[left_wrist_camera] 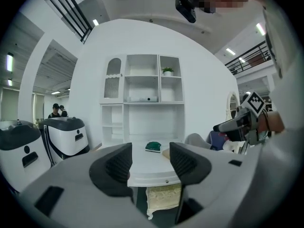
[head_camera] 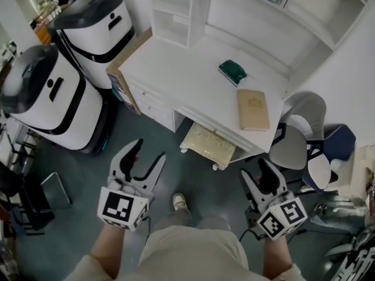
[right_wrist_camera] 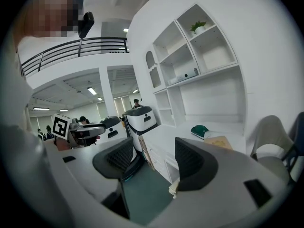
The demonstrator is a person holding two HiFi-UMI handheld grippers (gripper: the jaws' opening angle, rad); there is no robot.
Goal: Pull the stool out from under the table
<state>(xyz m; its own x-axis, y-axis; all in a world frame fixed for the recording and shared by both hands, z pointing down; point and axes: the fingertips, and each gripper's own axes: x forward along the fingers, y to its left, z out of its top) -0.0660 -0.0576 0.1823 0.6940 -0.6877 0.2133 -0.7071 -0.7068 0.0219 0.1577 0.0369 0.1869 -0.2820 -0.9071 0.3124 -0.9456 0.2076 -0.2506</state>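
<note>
- Stool (head_camera: 208,144): the rear portion is hidden beneath the counter (head_camera: 176,69). The head view shows only the front edge and two front feet.
- Left gripper view: the body of the left tongs (left_wrist_camera: 150,158) covers both sides of the stool.
- Right gripper view: only a corner of the stool shows beside one jaw of the right tongs (right_wrist_camera: 154,151).
- Green item (head_camera: 232,71) on the counter: too small to identify.
- Shelf object (left_wrist_camera: 148,99): too small to identify.
- White machine (head_camera: 41,98): cut off by the left edge.

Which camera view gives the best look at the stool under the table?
The head view: it shows the stool from above, its cream seat partly under the white table. The left gripper view shows its front beneath the tabletop. The right gripper view shows only a corner.
</note>
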